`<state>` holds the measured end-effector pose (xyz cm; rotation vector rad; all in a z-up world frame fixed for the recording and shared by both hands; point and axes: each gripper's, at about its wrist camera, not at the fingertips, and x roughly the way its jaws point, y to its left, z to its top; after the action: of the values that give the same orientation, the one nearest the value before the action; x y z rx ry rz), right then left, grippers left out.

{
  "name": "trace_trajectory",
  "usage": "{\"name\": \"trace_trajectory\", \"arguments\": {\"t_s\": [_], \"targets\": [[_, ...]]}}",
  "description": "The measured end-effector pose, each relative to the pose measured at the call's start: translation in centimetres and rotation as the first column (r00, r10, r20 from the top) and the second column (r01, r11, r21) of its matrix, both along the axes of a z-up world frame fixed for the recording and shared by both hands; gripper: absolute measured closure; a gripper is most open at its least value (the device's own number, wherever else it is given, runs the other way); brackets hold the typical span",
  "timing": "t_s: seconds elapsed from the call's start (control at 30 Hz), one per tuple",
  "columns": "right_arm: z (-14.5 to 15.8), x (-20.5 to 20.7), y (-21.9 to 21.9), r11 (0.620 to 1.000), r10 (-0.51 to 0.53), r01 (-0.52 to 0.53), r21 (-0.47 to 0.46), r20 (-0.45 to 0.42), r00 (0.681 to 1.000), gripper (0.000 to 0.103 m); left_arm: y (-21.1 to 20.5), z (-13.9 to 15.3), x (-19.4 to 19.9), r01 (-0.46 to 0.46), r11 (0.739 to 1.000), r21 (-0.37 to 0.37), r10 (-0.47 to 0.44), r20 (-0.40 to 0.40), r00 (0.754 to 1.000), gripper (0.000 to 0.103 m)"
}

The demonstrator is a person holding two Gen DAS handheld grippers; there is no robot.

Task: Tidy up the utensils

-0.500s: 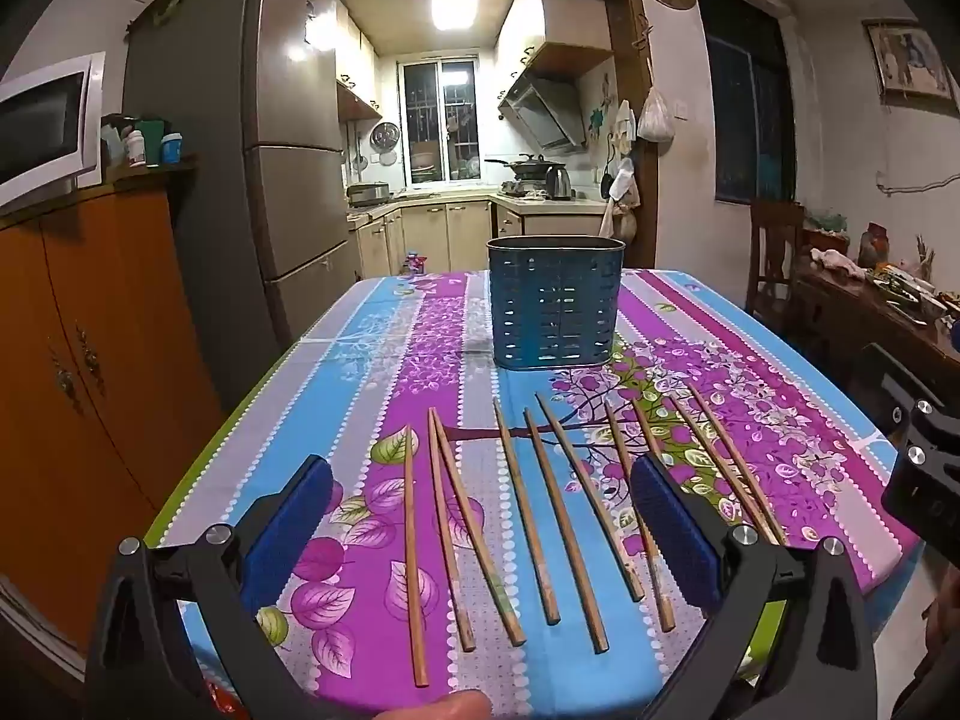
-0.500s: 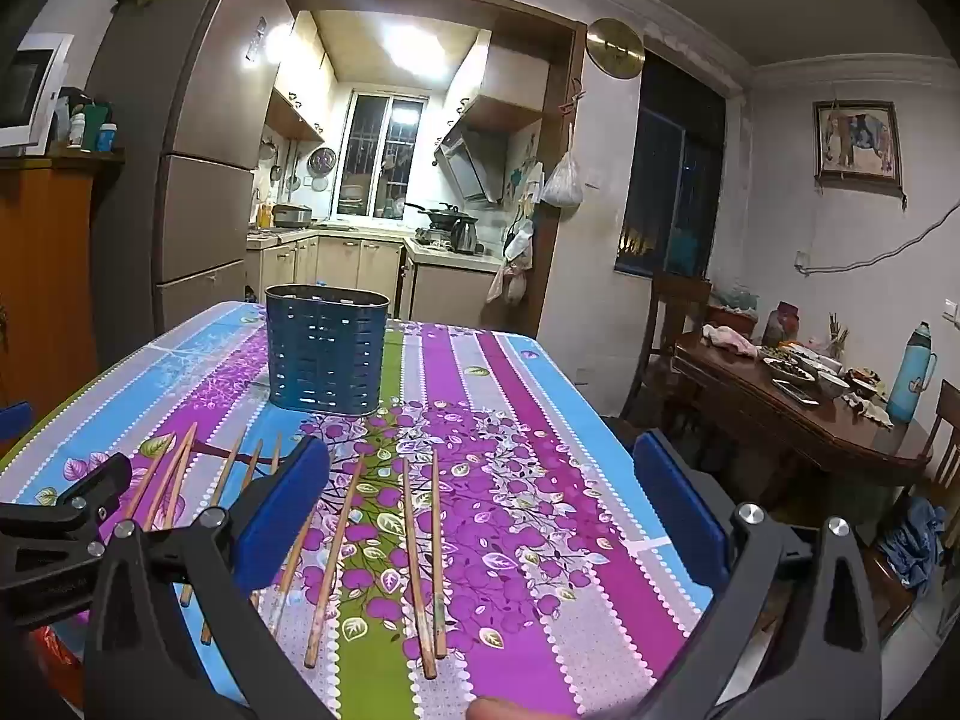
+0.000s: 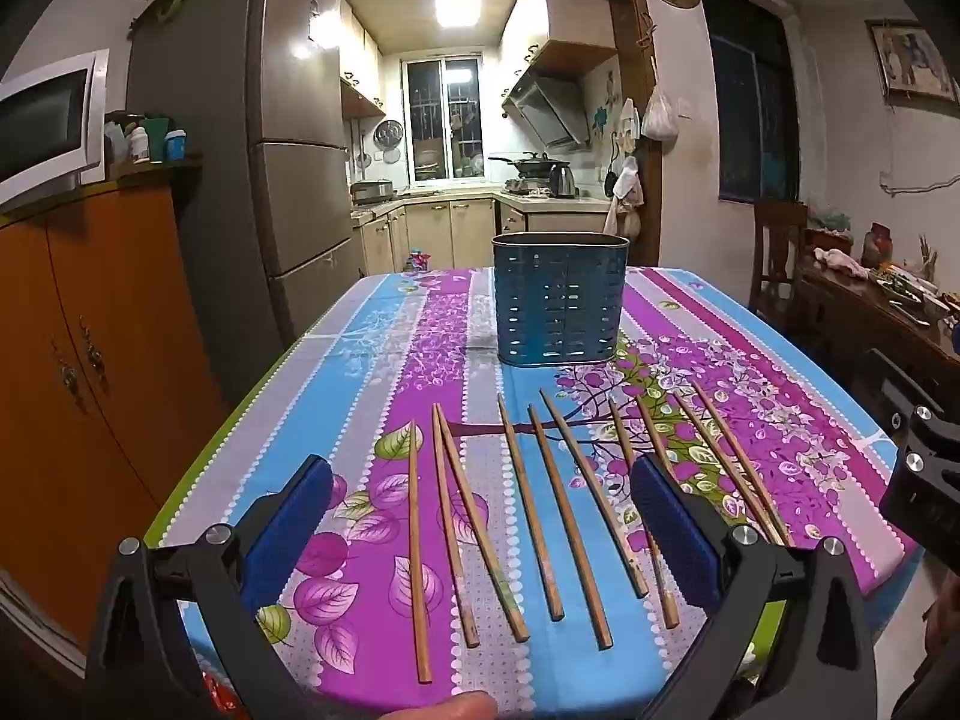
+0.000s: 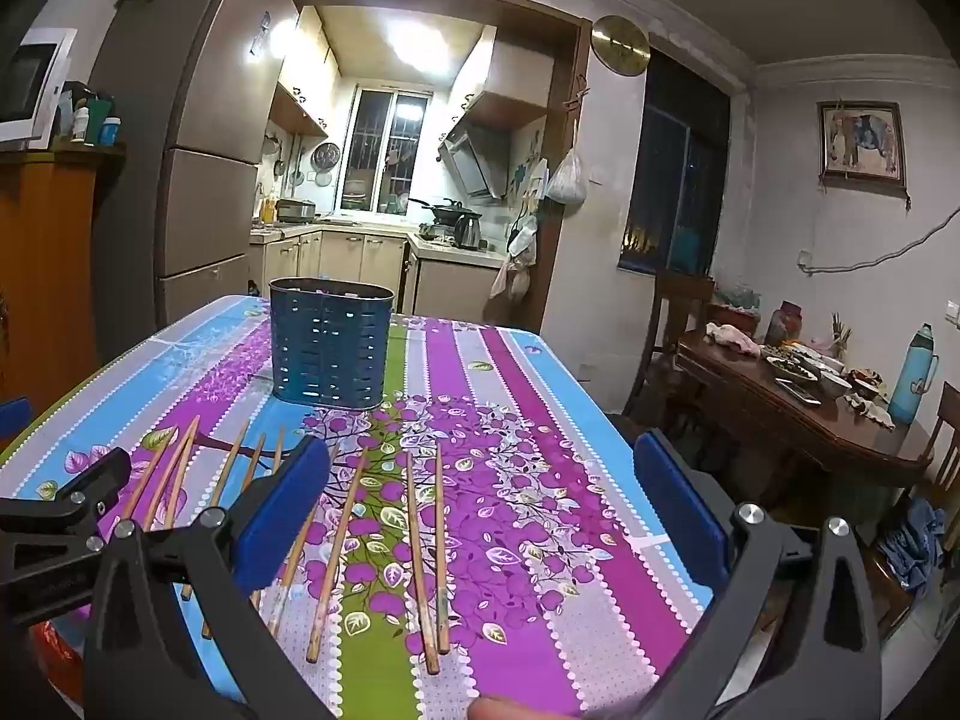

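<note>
I'm holding both tongs wide and empty, left gripper (image 3: 480, 525) and right gripper (image 4: 480, 501) hovering over the chopsticks (image 3: 543, 516) lying loose below; blue holder (image 3: 560, 299) standing beyond on the floral tablecloth (image 4: 540, 480), kitchen behind.

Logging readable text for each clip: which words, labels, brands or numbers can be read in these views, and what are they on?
No text can be read in either view.
Containers on the orange cabinet: labels too small and blurred.
Framed picture on the wall: an image, no words legible.
Blue thermos on the side table: a marking, too small to read.
Blue utensil holder: no lettering on the sides shown.
</note>
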<state>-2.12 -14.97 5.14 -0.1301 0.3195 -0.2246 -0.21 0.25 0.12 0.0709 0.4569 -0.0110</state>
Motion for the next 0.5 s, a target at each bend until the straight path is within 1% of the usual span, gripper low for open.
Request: {"name": "trace_trajectory", "arguments": {"t_s": [0.23, 0.5], "targets": [[-0.73, 0.05, 0.02, 1.000, 0.001, 0.000, 0.004, -0.011, 1.000, 0.005, 0.26, -0.46, 0.23, -0.008, 1.000, 0.002, 0.008, -0.015, 1.000, 0.004], [-0.79, 0.29, 0.27, 1.000, 0.004, -0.004, -0.003, -0.033, 0.999, 0.005, 0.17, -0.74, 0.47, -0.012, 1.000, 0.007, 0.012, -0.029, 0.999, 0.004]]}}
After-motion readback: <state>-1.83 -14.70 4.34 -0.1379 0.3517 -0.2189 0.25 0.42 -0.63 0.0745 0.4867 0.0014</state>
